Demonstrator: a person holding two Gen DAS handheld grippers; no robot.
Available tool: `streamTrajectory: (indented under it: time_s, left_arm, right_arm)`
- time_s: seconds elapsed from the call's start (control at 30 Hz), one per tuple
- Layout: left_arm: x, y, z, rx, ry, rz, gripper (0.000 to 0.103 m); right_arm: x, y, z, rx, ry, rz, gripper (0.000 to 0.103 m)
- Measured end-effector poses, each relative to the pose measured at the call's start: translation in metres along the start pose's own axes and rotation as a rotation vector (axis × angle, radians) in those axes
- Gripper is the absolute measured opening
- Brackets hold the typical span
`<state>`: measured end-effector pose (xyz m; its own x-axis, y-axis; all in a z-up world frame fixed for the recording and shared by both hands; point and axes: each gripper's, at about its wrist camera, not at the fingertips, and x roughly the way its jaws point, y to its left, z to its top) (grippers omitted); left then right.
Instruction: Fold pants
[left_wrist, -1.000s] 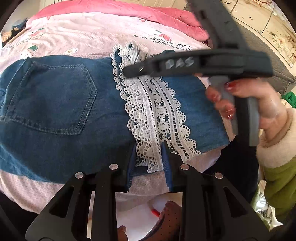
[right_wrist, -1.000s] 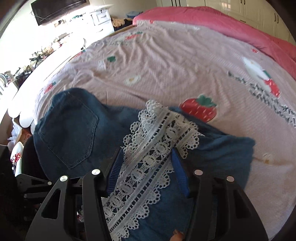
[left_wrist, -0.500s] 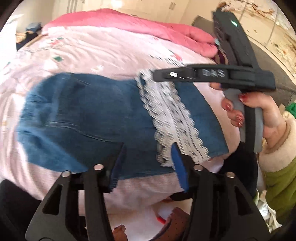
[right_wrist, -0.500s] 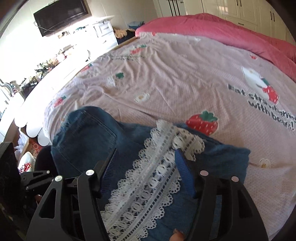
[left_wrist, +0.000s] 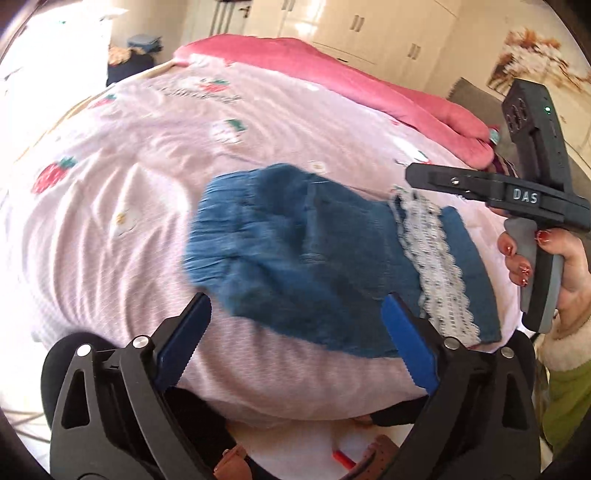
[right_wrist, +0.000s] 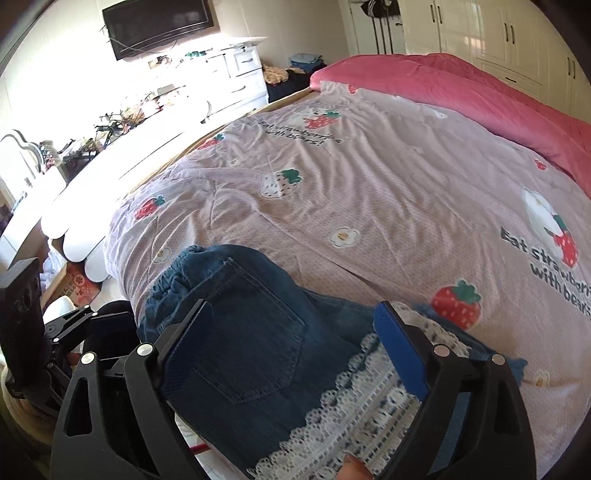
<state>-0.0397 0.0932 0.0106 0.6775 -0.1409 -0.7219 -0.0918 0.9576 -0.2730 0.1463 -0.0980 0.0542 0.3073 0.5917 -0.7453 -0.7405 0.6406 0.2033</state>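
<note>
Now that both our grippers, left (left_wrist: 295, 354) and right (right_wrist: 291, 354), have just been opening wide and hold nothing, the pants (left_wrist: 314, 258) lie folded near the bed (left_wrist: 110, 206) edge; this fold looks done.

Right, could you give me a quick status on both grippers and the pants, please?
Left gripper open, jaws just widened, nothing between. Right gripper open likewise, above the lace trim. Denim pants folded on the bedspread. Nothing obstructing.
</note>
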Motion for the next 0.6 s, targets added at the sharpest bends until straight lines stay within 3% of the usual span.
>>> streamTrajectory:
  time_s: [0.17, 0.4, 0.6]
  left_arm:
    - [0.008, 0.022, -0.007, -0.069, 0.023, -0.03, 0.088]
    - [0.018, 0.023, -0.011, -0.097, 0.026, -0.088, 0.088]
    - [0.028, 0.023, -0.014, -0.126, 0.028, -0.152, 0.088]
  right_arm:
    - [0.028, 0.012, 0.016, -0.009, 0.036, 0.036, 0.091]
    - [0.079, 0.038, 0.038, -0.052, 0.112, 0.087, 0.091]
    - [0.123, 0.057, 0.046, -0.098, 0.249, 0.145, 0.091]
